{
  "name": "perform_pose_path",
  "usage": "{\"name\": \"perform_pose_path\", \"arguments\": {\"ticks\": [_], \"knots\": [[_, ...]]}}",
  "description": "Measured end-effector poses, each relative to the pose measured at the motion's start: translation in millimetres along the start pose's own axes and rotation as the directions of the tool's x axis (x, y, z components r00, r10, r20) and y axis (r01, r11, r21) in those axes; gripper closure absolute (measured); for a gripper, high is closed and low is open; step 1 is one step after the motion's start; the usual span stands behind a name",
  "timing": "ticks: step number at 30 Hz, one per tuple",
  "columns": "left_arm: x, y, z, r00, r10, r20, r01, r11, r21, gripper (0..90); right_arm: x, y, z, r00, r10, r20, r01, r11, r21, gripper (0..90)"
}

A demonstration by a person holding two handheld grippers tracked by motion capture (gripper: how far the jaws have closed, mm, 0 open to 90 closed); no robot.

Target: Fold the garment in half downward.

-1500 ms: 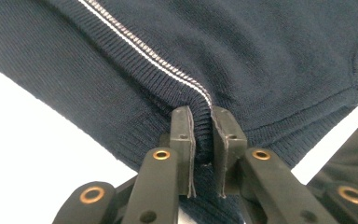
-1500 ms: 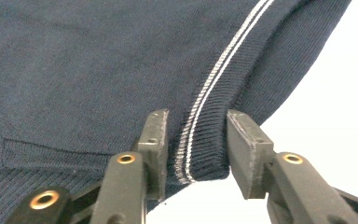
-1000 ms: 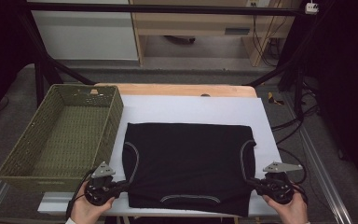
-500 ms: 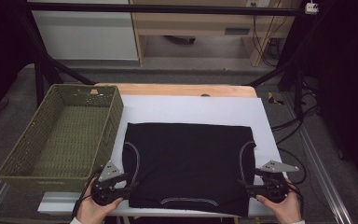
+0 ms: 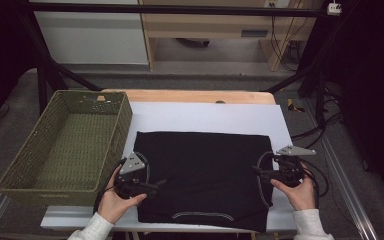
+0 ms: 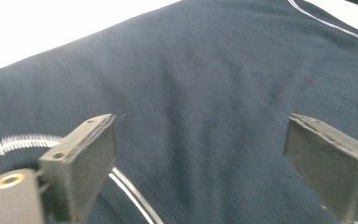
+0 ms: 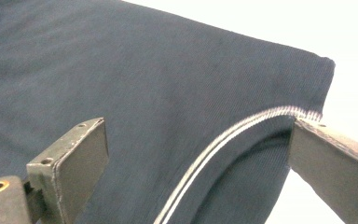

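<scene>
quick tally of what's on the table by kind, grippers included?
Dark folded garment: 1
Green woven basket: 1
White sheet under the garment: 1
Grippers: 2, left gripper and right gripper, both open, jaws just been opening, over the garment's side edges
Total: 5

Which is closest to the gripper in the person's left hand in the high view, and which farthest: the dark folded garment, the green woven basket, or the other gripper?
From the left gripper, nearest first:
1. The dark folded garment, right under its open jaws, at the garment's left edge.
2. The green woven basket, just to its left at the table's edge.
3. The right gripper, across the garment at its right edge.
</scene>
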State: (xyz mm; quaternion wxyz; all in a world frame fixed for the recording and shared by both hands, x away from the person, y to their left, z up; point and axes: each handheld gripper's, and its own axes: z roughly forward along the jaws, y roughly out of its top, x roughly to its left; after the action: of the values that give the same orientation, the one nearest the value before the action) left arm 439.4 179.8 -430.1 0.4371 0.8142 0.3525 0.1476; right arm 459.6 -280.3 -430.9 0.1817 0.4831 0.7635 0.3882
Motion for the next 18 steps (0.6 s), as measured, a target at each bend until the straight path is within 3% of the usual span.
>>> {"name": "perform_pose_path", "arguments": {"ticks": [4, 6, 13, 18], "knots": [[12.0, -3.5, 9.9, 0.9988, -0.049, 0.009, 0.049, 0.9984, -0.026, 4.7, -5.8, 10.5, 9.4, 0.9999, 0.013, 0.008, -0.013, 0.9997, -0.022, 4.7], [15.2, -8.6, 11.8, 0.9985, -0.054, 0.011, 0.054, 0.9983, -0.022, 4.7, -8.2, 10.0, 13.4, 0.9997, 0.02, 0.014, -0.02, 0.9997, -0.016, 4.7], [21.7, -23.1, 11.8, 0.9973, -0.073, 0.008, 0.073, 0.997, -0.026, 3.9, -22.2, -9.6, 21.0, 0.996, 0.078, 0.044, -0.078, 0.997, 0.0, 6.1], [21.9, -27.7, 12.2, 0.9971, -0.076, 0.009, 0.076, 0.9965, -0.035, 3.8, -31.6, -19.2, 32.6, 0.9936, 0.08, 0.08, -0.086, 0.994, 0.068, 6.7]]}}
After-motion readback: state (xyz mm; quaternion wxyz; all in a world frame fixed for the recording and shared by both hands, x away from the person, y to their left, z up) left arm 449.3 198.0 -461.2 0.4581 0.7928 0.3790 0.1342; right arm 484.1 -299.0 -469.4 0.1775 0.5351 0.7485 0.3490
